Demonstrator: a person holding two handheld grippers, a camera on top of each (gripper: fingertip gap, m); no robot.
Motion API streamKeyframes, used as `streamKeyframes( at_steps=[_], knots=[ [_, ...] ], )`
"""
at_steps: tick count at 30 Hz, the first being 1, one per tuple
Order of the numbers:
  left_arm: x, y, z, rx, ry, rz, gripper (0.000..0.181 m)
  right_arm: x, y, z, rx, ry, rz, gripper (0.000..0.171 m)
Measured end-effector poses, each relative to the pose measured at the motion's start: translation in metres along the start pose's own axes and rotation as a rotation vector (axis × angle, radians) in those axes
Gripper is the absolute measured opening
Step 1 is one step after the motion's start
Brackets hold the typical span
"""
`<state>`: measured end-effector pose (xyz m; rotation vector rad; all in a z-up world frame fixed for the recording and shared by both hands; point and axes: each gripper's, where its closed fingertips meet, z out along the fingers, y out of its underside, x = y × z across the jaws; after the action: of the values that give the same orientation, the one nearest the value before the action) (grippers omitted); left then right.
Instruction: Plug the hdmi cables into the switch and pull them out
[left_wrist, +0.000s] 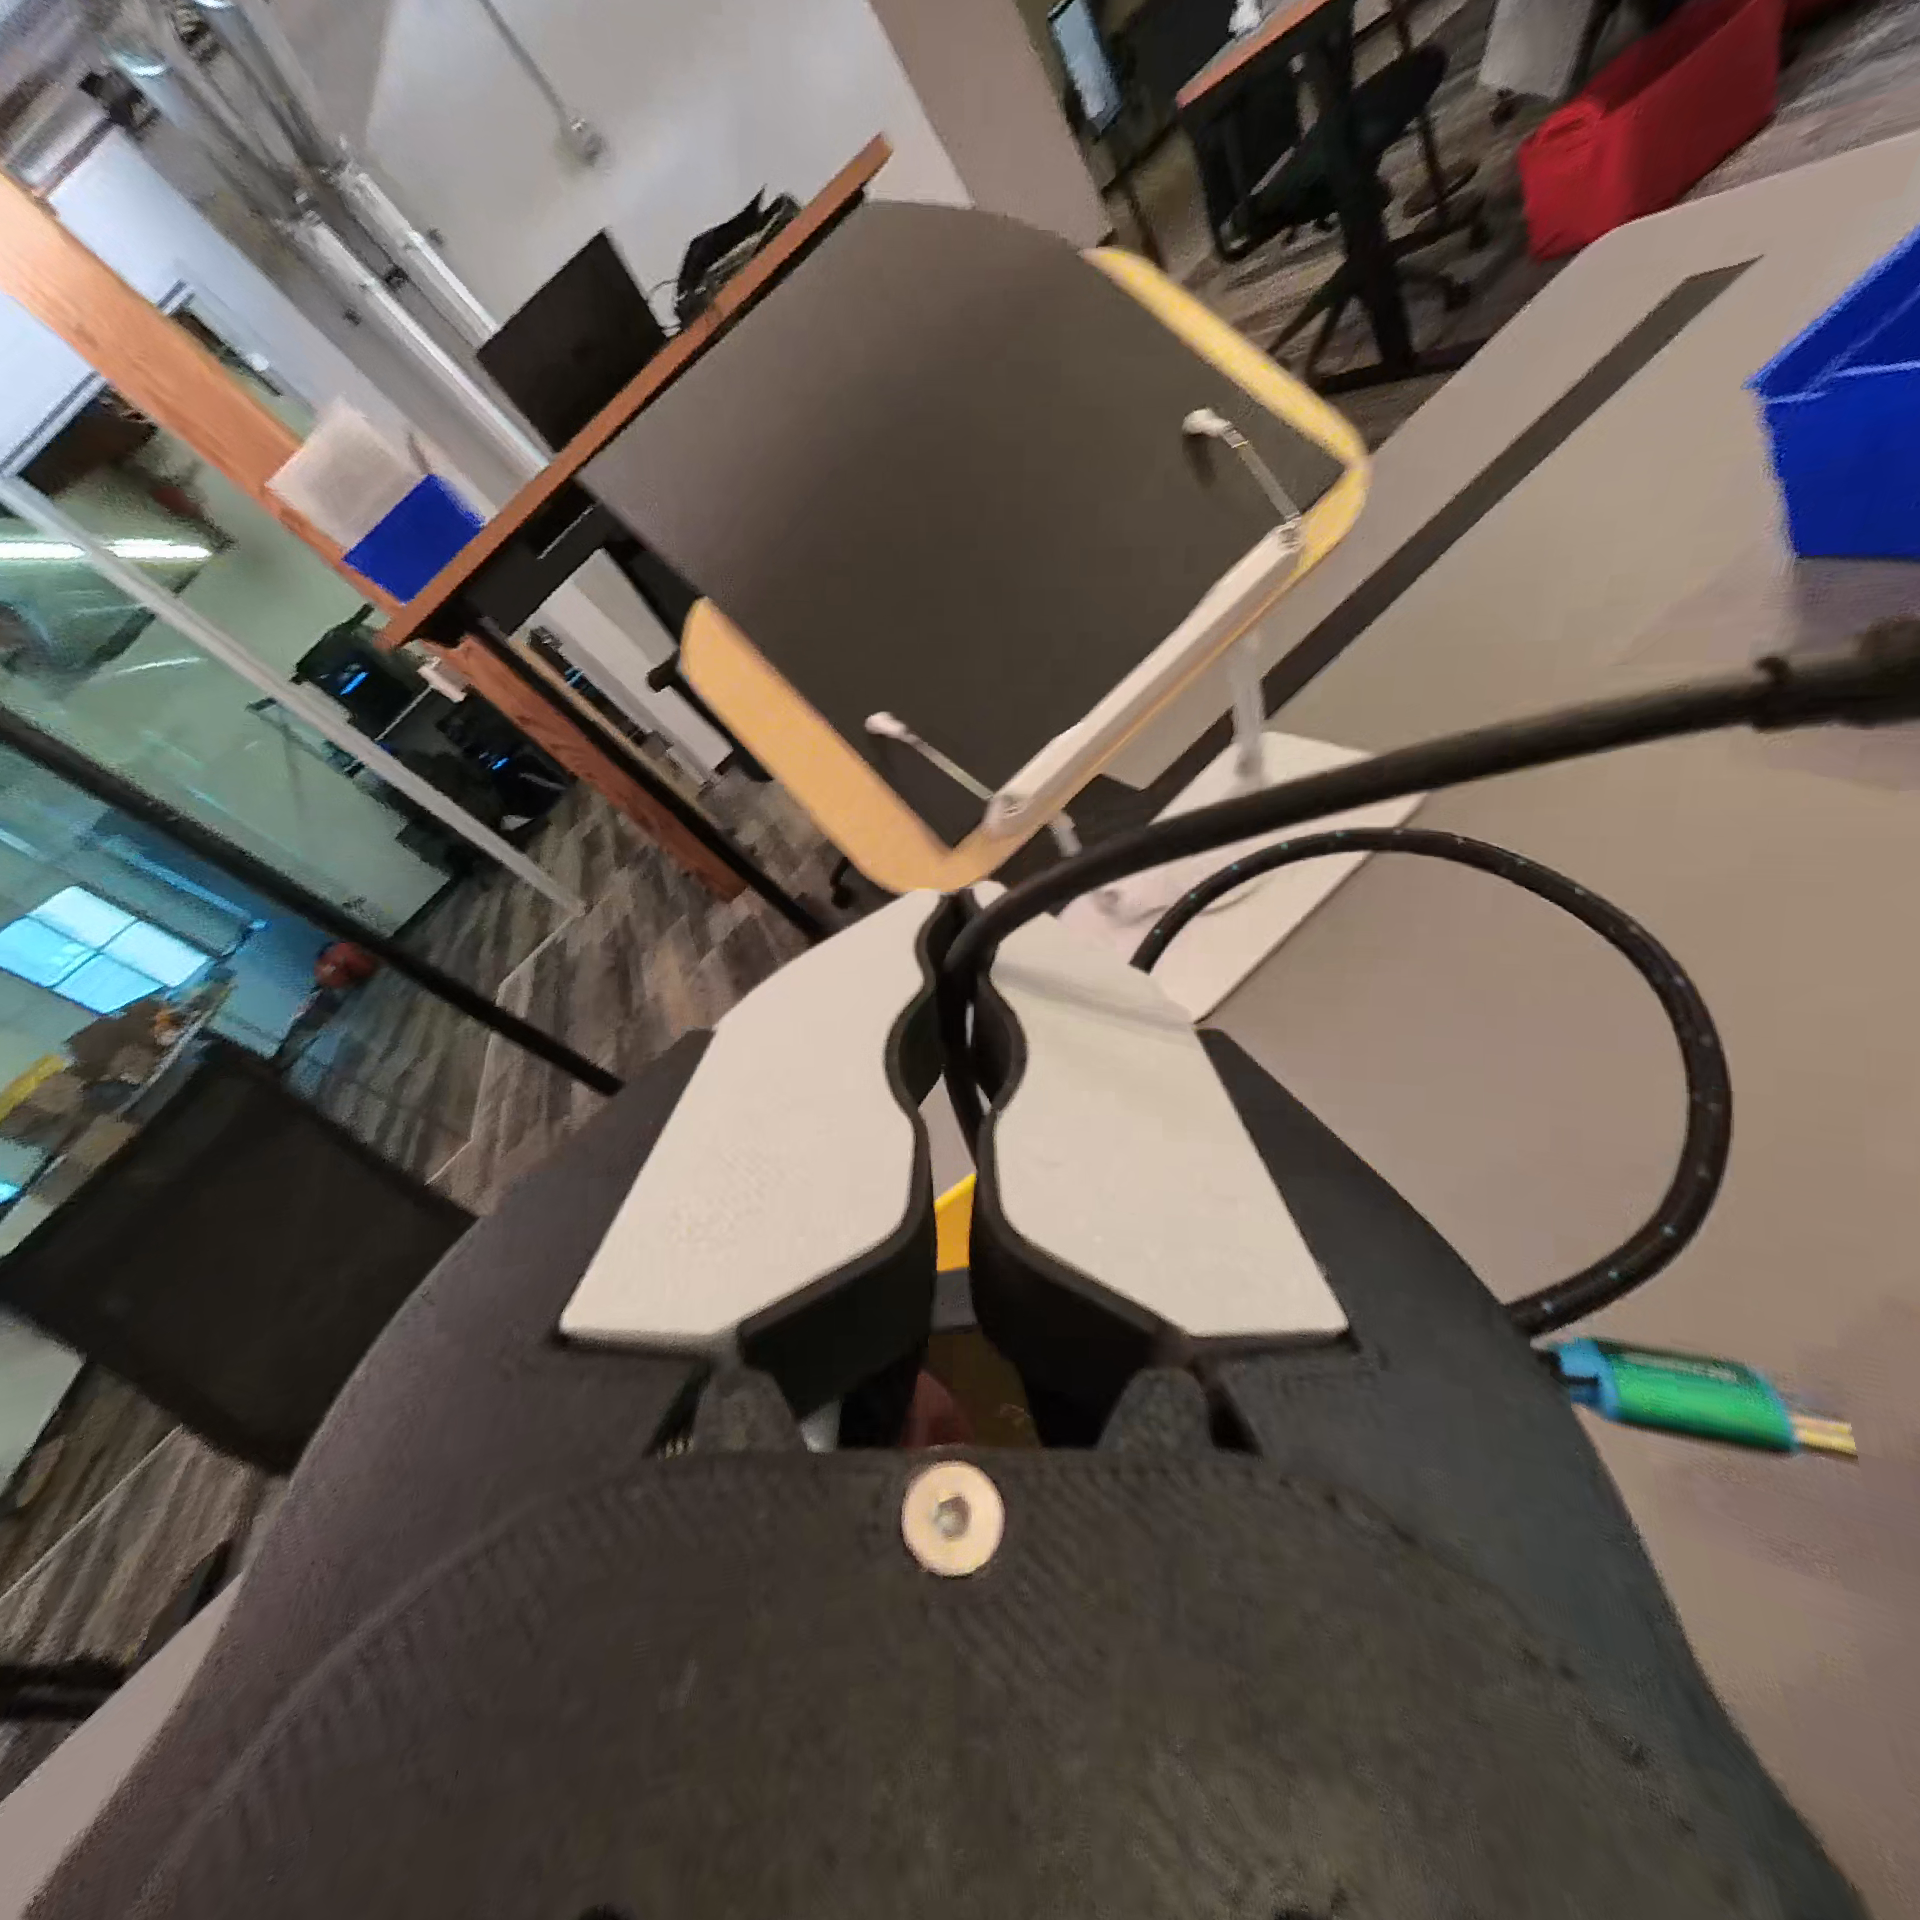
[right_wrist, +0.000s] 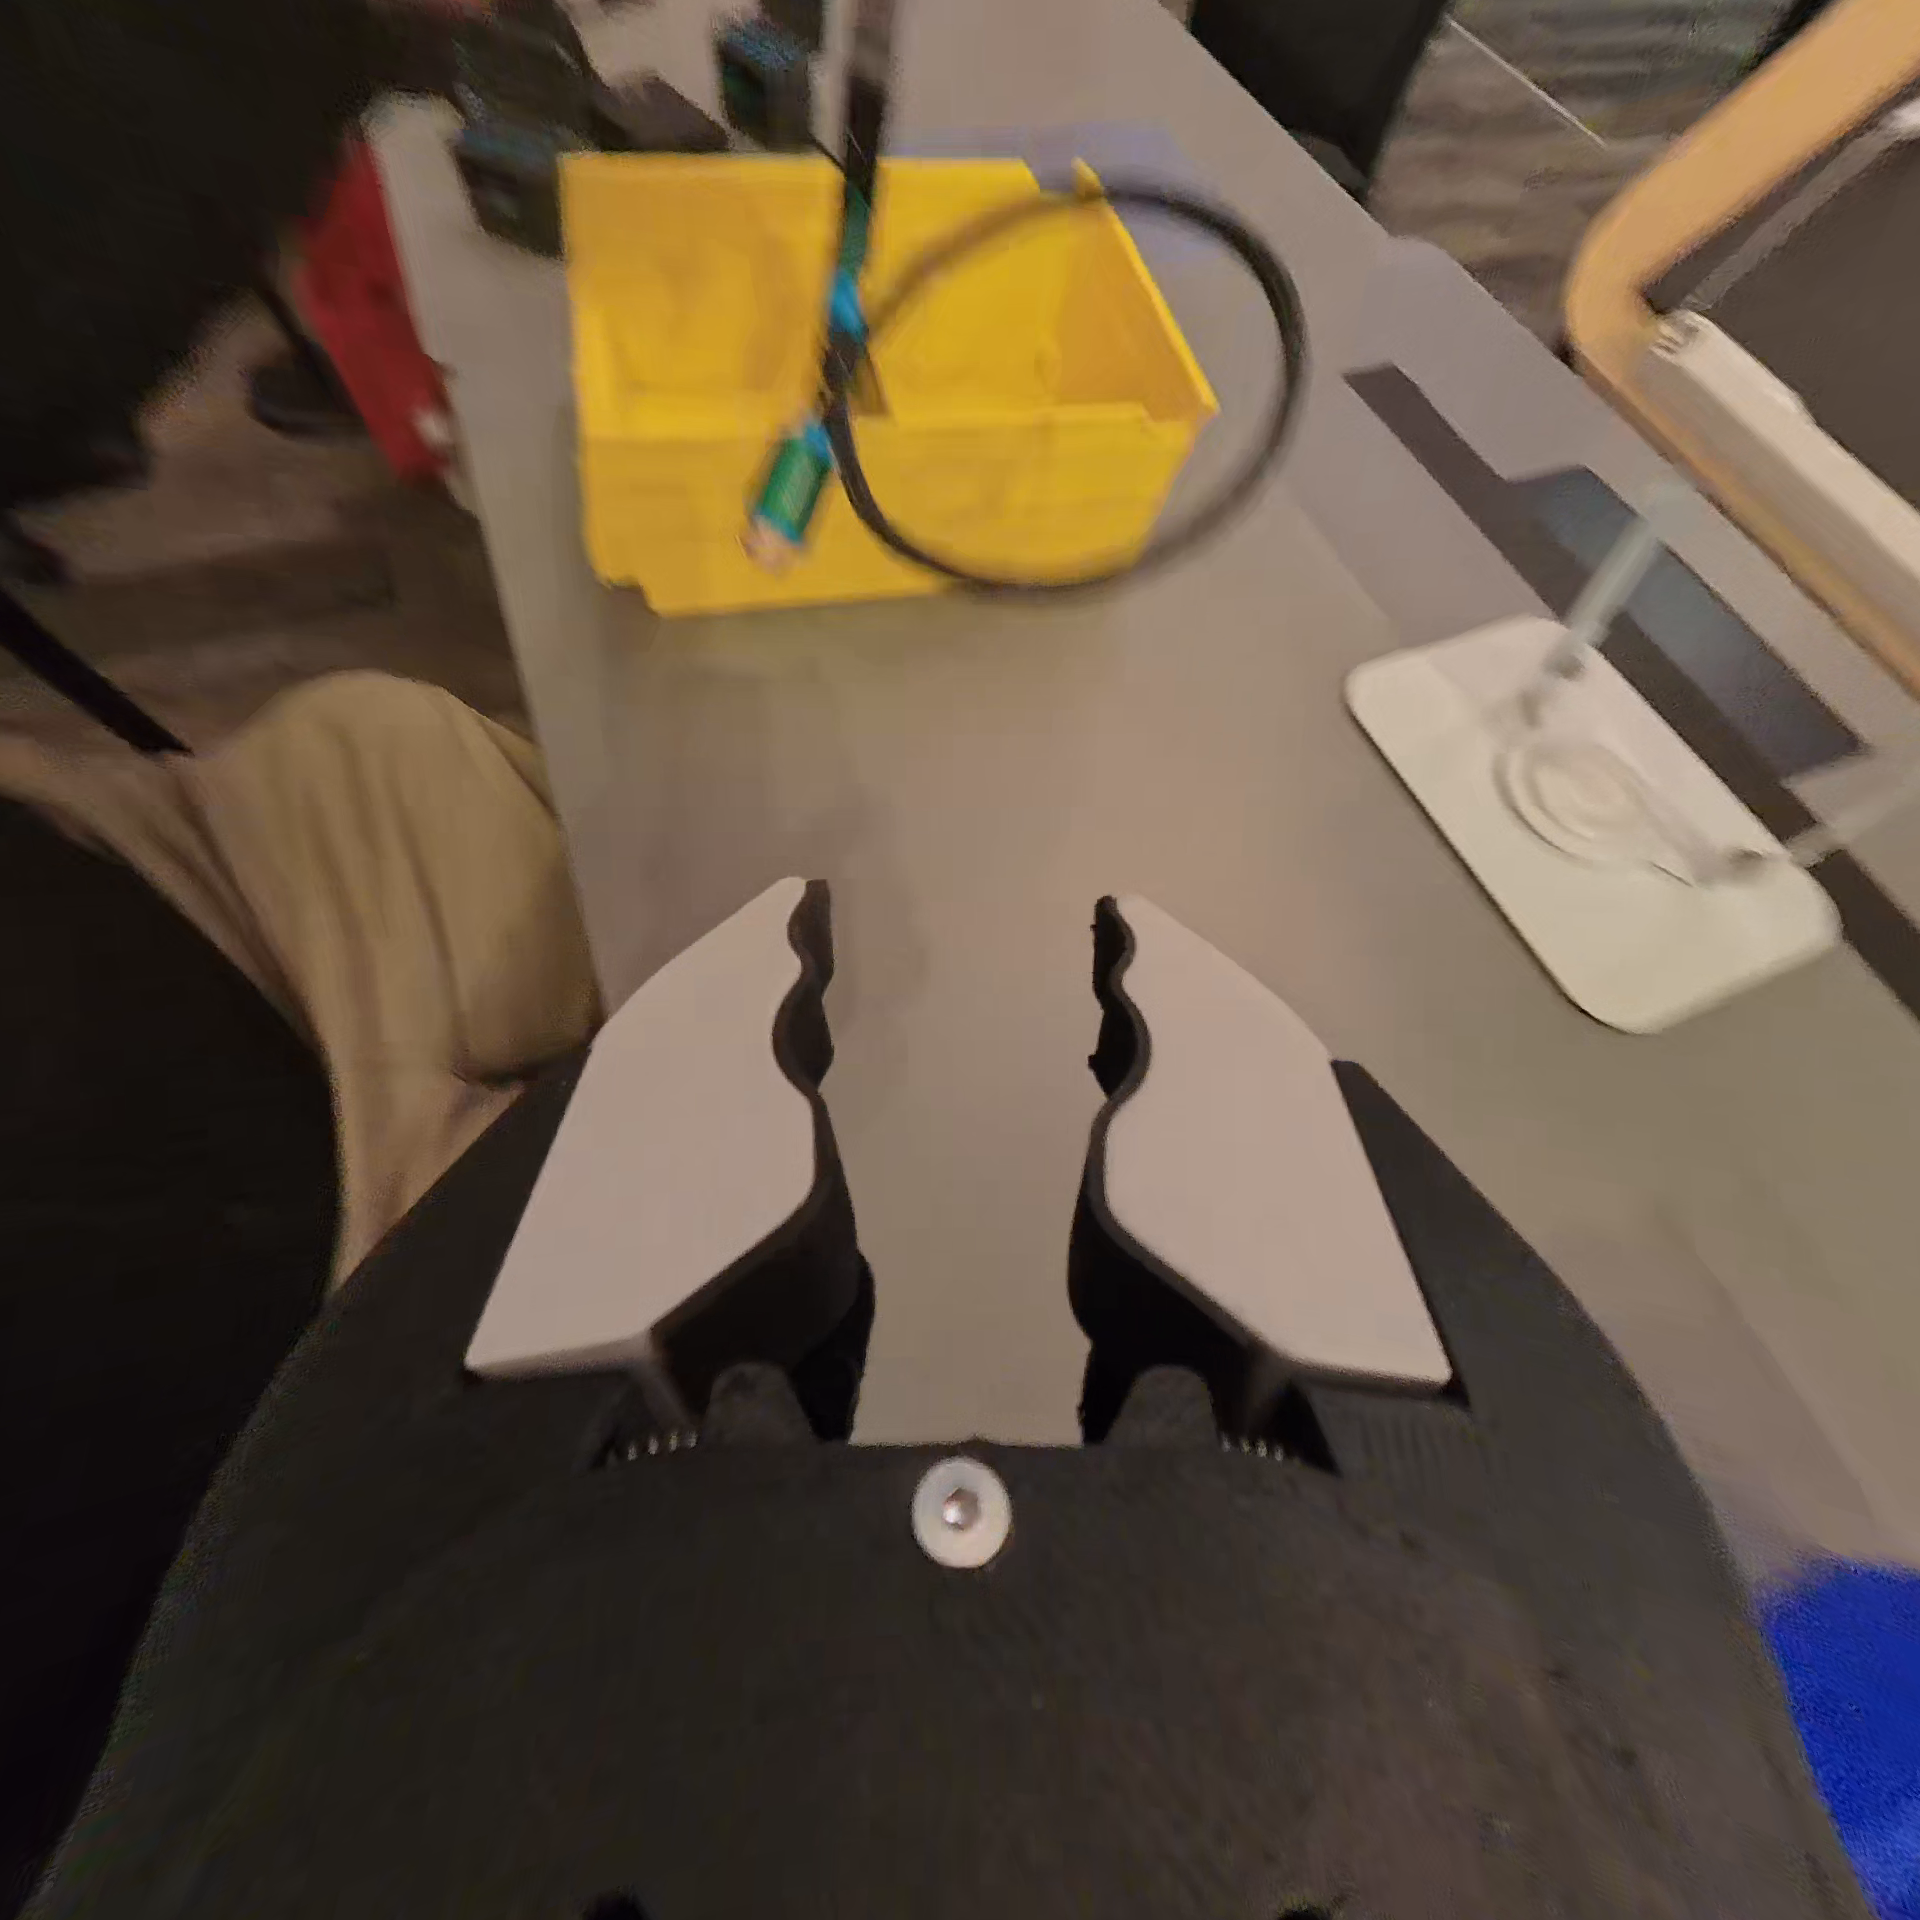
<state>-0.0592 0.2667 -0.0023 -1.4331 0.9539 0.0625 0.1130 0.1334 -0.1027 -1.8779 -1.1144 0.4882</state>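
Observation:
My left gripper (left_wrist: 961, 914) is shut on a black HDMI cable (left_wrist: 1351, 774), with two strands pinched between the fingers. One strand loops to the right and ends in a green and blue plug (left_wrist: 1704, 1397) hanging free. The other runs up right to a dark connector (left_wrist: 1849, 665). In the right wrist view the same cable (right_wrist: 1262, 312) hangs in a loop in front of a yellow bin (right_wrist: 1039, 488), with its green plug (right_wrist: 790, 494) dangling. My right gripper (right_wrist: 961, 904) is open and empty above the grey table (right_wrist: 987, 748). Small dark boxes (right_wrist: 499, 177) behind the bin are blurred.
A monitor (left_wrist: 935, 520) on a white stand base (right_wrist: 1558, 831) stands along the table's right side. A blue bin (left_wrist: 1860, 447) sits on the table, also showing at the near right in the right wrist view (right_wrist: 1849, 1714). A person's leg in beige trousers (right_wrist: 364, 883) is at the table's left edge. The left gripper's tips are roughly 25 centimetres from the right gripper's.

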Motion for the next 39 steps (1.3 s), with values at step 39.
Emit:
streamKeyframes(
  at_steps=[39],
  knots=[
    [0.178, 0.026, -0.014, -0.021, 0.681, 0.299, 0.042, -0.007, 0.020, 0.092, -0.032, 0.020, -0.317, 0.013]
  ],
)
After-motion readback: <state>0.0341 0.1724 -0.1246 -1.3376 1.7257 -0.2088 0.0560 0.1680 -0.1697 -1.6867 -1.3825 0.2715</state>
